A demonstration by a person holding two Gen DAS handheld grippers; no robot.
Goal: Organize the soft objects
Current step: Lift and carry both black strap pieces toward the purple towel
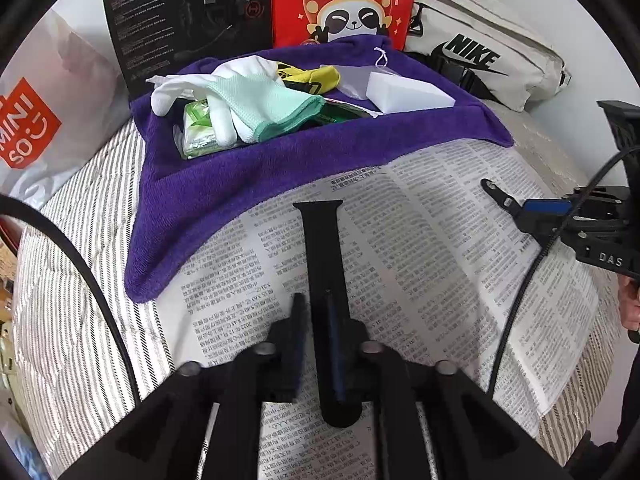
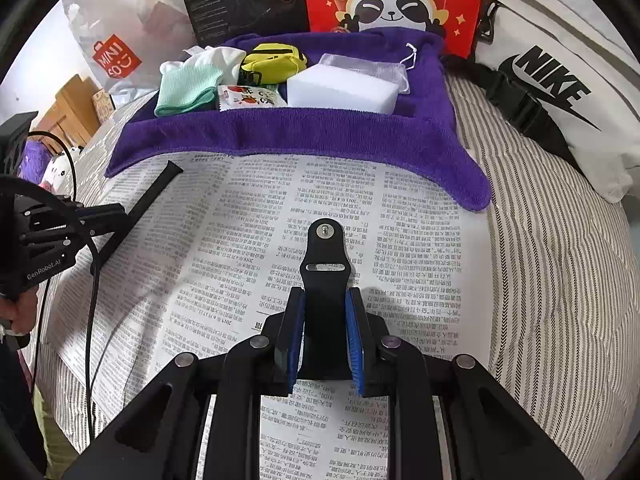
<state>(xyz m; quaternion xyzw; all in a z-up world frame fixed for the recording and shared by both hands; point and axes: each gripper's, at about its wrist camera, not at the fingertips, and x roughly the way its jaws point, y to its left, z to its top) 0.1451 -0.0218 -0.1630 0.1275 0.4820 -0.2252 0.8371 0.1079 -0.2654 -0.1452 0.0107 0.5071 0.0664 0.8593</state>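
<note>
My left gripper (image 1: 323, 312) is shut on a long black strap (image 1: 322, 248), which points away over the newspaper (image 1: 440, 240). My right gripper (image 2: 325, 294) is shut on a shorter black strap (image 2: 326, 256) with a metal stud at its tip, its blue pads pressing both edges. Each gripper shows in the other's view: right gripper (image 1: 516, 209) with short strap (image 1: 494, 190), left gripper (image 2: 116, 212) with long strap (image 2: 156, 192). Behind them a purple towel (image 1: 224, 184) carries gloves (image 1: 248, 96), a yellow pouch (image 1: 312, 78), a white sponge block (image 1: 408, 94) and a green packet (image 1: 198, 128).
A black headset box (image 1: 188, 16), a red panda bag (image 1: 344, 4) and a white Nike bag (image 1: 480, 52) stand behind the towel. A Miniso plastic bag (image 1: 36, 128) lies at the left. Striped bedding (image 2: 540, 260) surrounds the newspaper. A cable (image 1: 516, 312) hangs from the right gripper.
</note>
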